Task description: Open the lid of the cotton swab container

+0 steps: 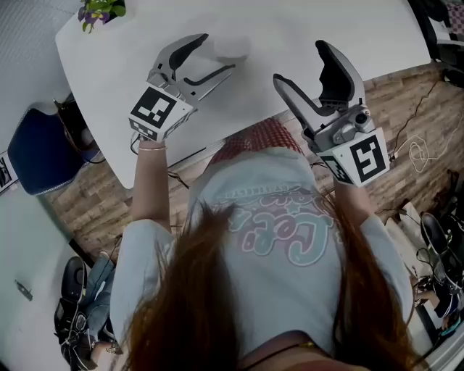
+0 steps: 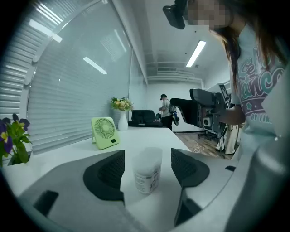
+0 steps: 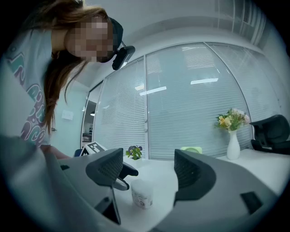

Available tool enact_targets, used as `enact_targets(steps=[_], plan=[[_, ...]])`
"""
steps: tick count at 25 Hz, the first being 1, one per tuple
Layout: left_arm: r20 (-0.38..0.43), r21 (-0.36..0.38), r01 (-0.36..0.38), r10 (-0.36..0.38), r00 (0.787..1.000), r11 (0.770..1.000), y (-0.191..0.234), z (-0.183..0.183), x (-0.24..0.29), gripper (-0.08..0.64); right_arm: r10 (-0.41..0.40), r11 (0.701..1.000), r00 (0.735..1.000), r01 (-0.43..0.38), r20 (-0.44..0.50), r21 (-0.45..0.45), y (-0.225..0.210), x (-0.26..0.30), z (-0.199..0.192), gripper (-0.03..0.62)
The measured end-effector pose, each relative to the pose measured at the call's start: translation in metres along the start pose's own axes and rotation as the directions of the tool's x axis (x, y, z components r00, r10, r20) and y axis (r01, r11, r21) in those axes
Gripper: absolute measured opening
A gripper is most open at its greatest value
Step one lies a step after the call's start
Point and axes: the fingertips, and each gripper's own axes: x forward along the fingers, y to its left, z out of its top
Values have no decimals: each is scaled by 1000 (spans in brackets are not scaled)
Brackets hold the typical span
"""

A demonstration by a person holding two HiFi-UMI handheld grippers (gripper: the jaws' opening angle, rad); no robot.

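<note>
The cotton swab container (image 2: 148, 170) is a small translucent white tub with a printed label, standing upright on the white table (image 1: 304, 22) with its lid on. In the head view the container (image 1: 232, 48) is only a pale blur between the two grippers. My left gripper (image 1: 216, 54) is open and points at it from the left, jaws either side of it but short of touching. My right gripper (image 1: 301, 64) is open too and faces it from the right. The right gripper view shows the container (image 3: 142, 192) ahead of the open jaws, with the left gripper (image 3: 118, 174) just behind it.
A green desk fan (image 2: 105, 131) and a white vase of flowers (image 2: 122, 113) stand farther along the table. A purple-flowered plant (image 1: 100, 10) sits at the table's left corner. A blue chair (image 1: 36, 152) is on the floor at left, and cables (image 1: 420, 152) lie at right.
</note>
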Motion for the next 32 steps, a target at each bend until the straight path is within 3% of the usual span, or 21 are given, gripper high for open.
enact_targets(steps=[10,25,32], plan=[[-103,50,92,-86,991,995,-7,-16,29,293,0,1000,1000,0,-12,12,-5,2,-5,339],[-259,85,206,-178,949,975,-12,-52,51,293,16,1000,1000,-16,-23,13,-6,11,-8,339],[-285,93,239,-204,937,967,-12,-58,56,277,6,1000,999,-5,-32,15,-8,8,-11,339]])
